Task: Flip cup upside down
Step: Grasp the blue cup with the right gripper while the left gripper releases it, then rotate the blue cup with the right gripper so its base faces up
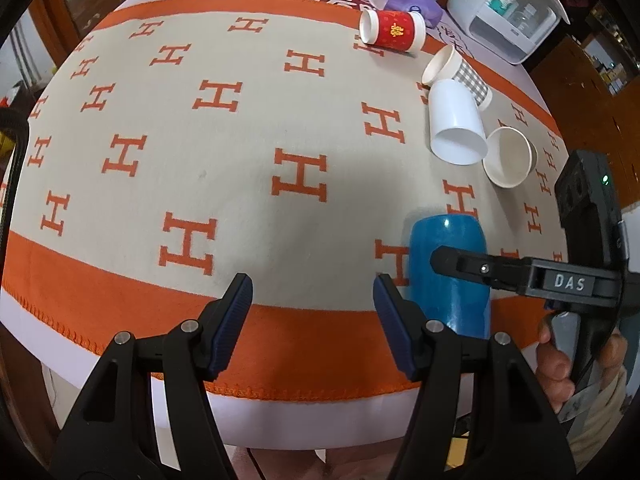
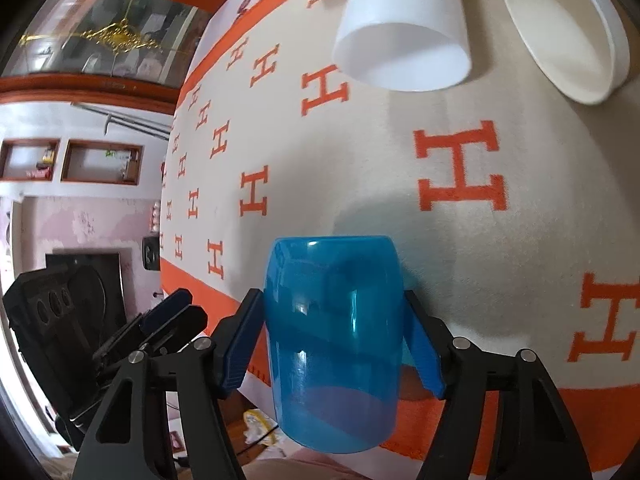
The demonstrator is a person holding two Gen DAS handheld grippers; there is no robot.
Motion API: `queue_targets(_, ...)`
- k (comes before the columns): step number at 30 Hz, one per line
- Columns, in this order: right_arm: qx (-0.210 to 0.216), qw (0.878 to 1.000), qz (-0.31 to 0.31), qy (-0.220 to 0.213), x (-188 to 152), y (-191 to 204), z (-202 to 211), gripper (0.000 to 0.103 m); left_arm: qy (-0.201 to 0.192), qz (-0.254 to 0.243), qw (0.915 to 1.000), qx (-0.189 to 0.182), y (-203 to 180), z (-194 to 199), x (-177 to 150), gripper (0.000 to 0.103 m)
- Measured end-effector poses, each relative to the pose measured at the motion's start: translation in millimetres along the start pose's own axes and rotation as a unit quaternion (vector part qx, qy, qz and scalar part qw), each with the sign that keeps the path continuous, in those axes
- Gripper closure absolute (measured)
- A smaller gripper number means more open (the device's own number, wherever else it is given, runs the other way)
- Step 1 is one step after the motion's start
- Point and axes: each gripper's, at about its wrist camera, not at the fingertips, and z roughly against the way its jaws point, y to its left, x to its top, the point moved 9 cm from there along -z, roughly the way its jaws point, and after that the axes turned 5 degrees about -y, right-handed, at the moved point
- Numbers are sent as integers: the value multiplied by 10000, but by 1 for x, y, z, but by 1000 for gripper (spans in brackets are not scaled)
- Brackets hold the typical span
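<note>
Orange H letters march across the cream blanket (image 1: 240, 152) covering our table, with a glass-fronted wooden cabinet (image 2: 104, 44) behind. We have our right gripper (image 2: 334, 344) clamped on the blue cup (image 2: 332, 340), both blue pads pressed against its sides, and the cup sits near the blanket's orange front border, closed end pointing away from the camera. Our left gripper (image 1: 312, 320) hangs beside it, jaws apart, holding nothing. Over on the far right side we see a white cup (image 1: 456, 124) lying on its side, a paper bowl (image 1: 508, 156) just beside it, a checked cup (image 1: 456, 72) tipped over behind, and a red cup (image 1: 394, 32) lying farther back.
</note>
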Motion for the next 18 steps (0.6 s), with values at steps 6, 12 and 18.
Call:
queue_targets(6, -363, 9938, 384, -977, 13, 14, 27, 35, -215, -244, 9995, 58, -2, 3, 0, 43)
queue_targets(12, -1375, 9399, 1229, -2873, 28, 30, 55, 35, -638, -240, 9974, 233, 4, 6, 5, 43)
queue_targets(18, -1508, 8952, 1683, -3840, 13, 36, 61, 35, -1106, -291, 9928, 349, 9, 7, 10, 43)
